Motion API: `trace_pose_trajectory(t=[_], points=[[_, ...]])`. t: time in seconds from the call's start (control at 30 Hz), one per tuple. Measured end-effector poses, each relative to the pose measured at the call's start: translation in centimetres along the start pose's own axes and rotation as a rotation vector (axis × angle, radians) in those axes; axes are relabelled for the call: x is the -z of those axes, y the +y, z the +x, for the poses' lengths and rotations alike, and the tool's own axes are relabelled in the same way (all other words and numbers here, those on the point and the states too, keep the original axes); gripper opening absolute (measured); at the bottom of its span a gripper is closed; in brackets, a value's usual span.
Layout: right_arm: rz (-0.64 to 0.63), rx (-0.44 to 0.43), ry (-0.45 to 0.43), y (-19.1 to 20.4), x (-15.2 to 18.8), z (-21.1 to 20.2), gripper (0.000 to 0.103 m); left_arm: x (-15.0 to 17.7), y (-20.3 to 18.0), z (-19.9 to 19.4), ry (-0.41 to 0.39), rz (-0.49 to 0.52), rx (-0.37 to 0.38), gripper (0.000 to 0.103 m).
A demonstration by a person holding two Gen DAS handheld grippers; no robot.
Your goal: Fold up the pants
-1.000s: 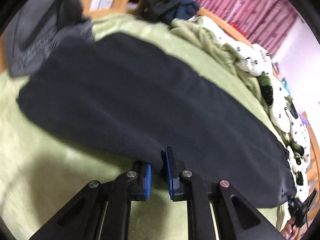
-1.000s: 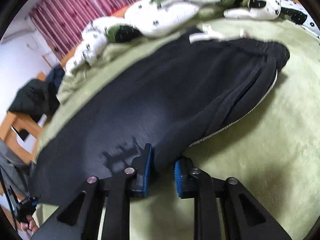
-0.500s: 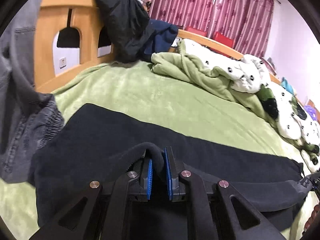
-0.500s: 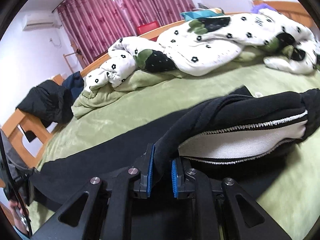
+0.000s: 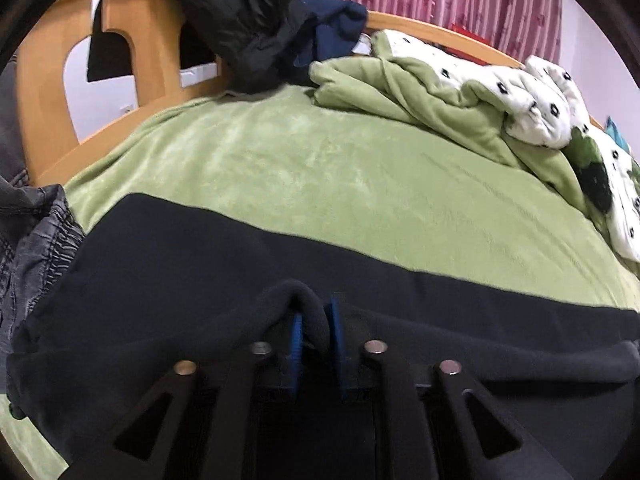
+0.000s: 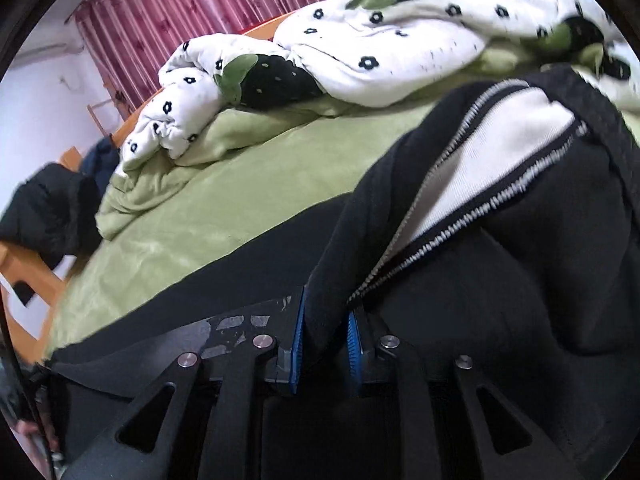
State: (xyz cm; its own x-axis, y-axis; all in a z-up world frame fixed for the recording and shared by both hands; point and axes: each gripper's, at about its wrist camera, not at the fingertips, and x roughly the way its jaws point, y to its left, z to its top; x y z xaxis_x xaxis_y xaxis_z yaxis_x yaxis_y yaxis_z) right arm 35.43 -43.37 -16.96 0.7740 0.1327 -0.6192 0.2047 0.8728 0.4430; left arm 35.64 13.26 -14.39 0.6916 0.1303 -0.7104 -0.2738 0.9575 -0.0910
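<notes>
Black pants (image 5: pixel 200 264) lie lengthwise on a green bed blanket (image 5: pixel 320 168). My left gripper (image 5: pixel 314 324) is shut on a raised fold of the near edge of the pants. My right gripper (image 6: pixel 326 320) is shut on the pants (image 6: pixel 520 280) near the waist end, lifted so the white pocket lining (image 6: pixel 500 152) with zigzag stitching shows. The near edge hangs from both grippers over the rest of the pants.
Grey jeans (image 5: pixel 28 240) lie at the left by the wooden bed frame (image 5: pixel 48 92). Dark jackets (image 5: pixel 248 20) hang over the frame. A bunched green and white flowered quilt (image 6: pixel 360 48) lies along the far side of the bed (image 5: pixel 500 92).
Both grippers closed on the near edge of the pants and lifted it. The views rose from looking down at the flat pants to looking across the bed.
</notes>
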Motion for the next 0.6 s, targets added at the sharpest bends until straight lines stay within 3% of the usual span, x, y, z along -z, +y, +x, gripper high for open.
trace_pose_trajectory(t=[0.1, 0.17, 0.2, 0.3, 0.43, 0.6], points=[[0.005, 0.003, 0.001, 0.2, 0.2, -1.8, 0.044, 0.7, -0.4, -1.6, 0.015, 0.017, 0.036, 0.035], [-0.024, 0.015, 0.005, 0.6, 0.7, -3.4, 0.049, 1.6, -0.8, -3.6, 0.008, 0.038, 0.047, 0.06], [-0.057, 0.032, 0.013, 0.9, 1.3, -4.7, 0.05, 2.1, -0.9, -4.7, 0.0, 0.048, 0.055, 0.065], [-0.135, 0.067, 0.017, 0.9, 3.3, -7.8, 0.056, 4.6, -0.6, -8.5, -0.015, 0.059, 0.097, 0.068], [-0.167, 0.104, 0.034, -1.1, 6.6, -11.9, 0.058, 8.8, 1.4, -11.3, 0.049, 0.02, 0.203, 0.068], [-0.069, 0.087, 0.082, -5.2, 9.7, -14.1, 0.058, 13.6, 5.5, -12.2, 0.13, -0.163, 0.319, 0.068]])
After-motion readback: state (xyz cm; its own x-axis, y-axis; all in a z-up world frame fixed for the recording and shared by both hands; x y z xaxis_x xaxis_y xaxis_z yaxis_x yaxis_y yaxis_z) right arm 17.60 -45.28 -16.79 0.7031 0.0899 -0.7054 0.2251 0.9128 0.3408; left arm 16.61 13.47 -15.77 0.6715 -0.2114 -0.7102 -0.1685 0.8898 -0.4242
